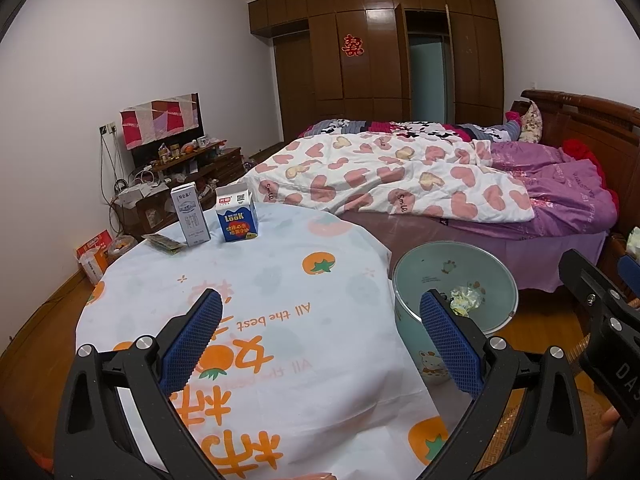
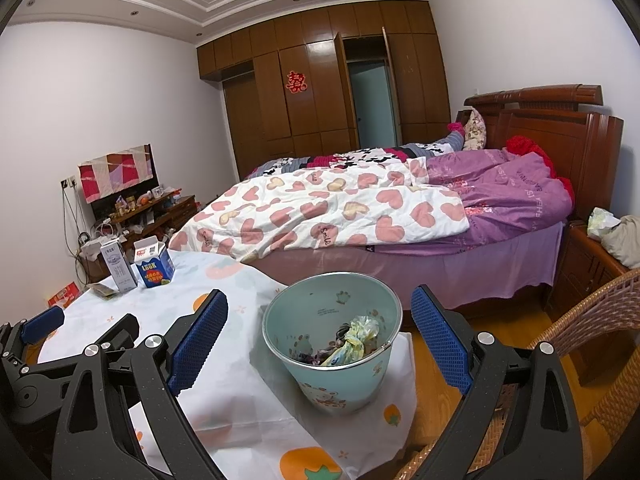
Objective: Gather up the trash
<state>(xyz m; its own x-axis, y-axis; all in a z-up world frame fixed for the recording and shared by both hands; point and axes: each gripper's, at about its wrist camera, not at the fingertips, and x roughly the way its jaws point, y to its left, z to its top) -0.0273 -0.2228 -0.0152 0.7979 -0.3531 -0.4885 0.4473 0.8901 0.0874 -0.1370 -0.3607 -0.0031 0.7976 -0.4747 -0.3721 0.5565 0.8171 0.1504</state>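
The near and middle surface (image 1: pixel 304 320) lies bare in front of the left claw (image 1: pixel 320 336), whose jaws stand wide apart. At its far left edge a grey carton (image 1: pixel 191 216), a blue carton (image 1: pixel 237 220) and a flat packet (image 1: pixel 164 243) stand close together. Off its right edge the bin (image 2: pixel 332 344) gapes between the right claw's (image 2: pixel 320 336) spread jaws, with the bed (image 2: pixel 400 216) behind and a wicker chair (image 2: pixel 592 328) to the right.

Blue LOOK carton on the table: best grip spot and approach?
Grip the blue carton across its flat side walls at mid-body, below the gabled, opened top. It stands upright, so come in level from the near side. Probably use the left gripper, open and nearer; keep clear of the white carton close on its left.
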